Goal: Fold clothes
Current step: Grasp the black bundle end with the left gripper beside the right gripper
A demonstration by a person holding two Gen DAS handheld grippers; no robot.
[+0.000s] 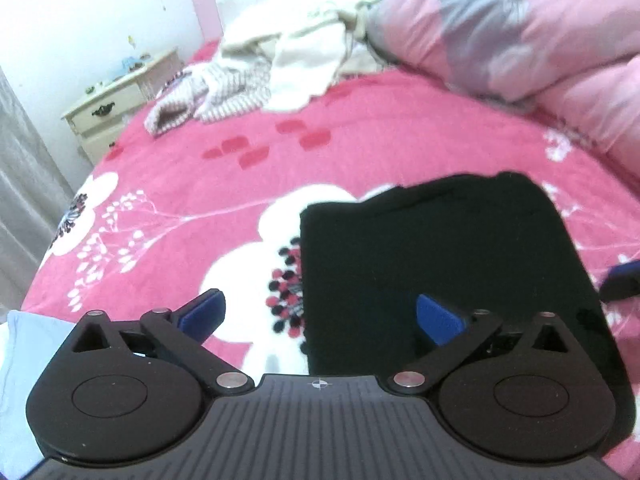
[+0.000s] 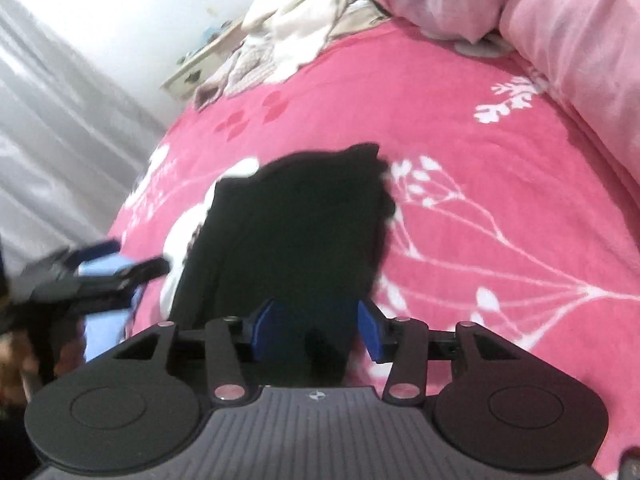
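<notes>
Folded black garment (image 1: 432, 248) on the pink bedspread (image 1: 200, 184), long axis running away from both grippers; left gripper (image 1: 320, 316) spread wide at its left edge, right gripper (image 2: 316, 328) half spread over its near end, neither pinching cloth

A home bedroom: pink floral bedspread (image 1: 200, 168), nightstand (image 1: 116, 108), curtains (image 2: 60, 120).

Left tongs (image 1: 320, 316) spread wide, nothing between blue pads. Right tongs (image 2: 316, 330) half apart, angled downward, pads gripping nothing.
</notes>
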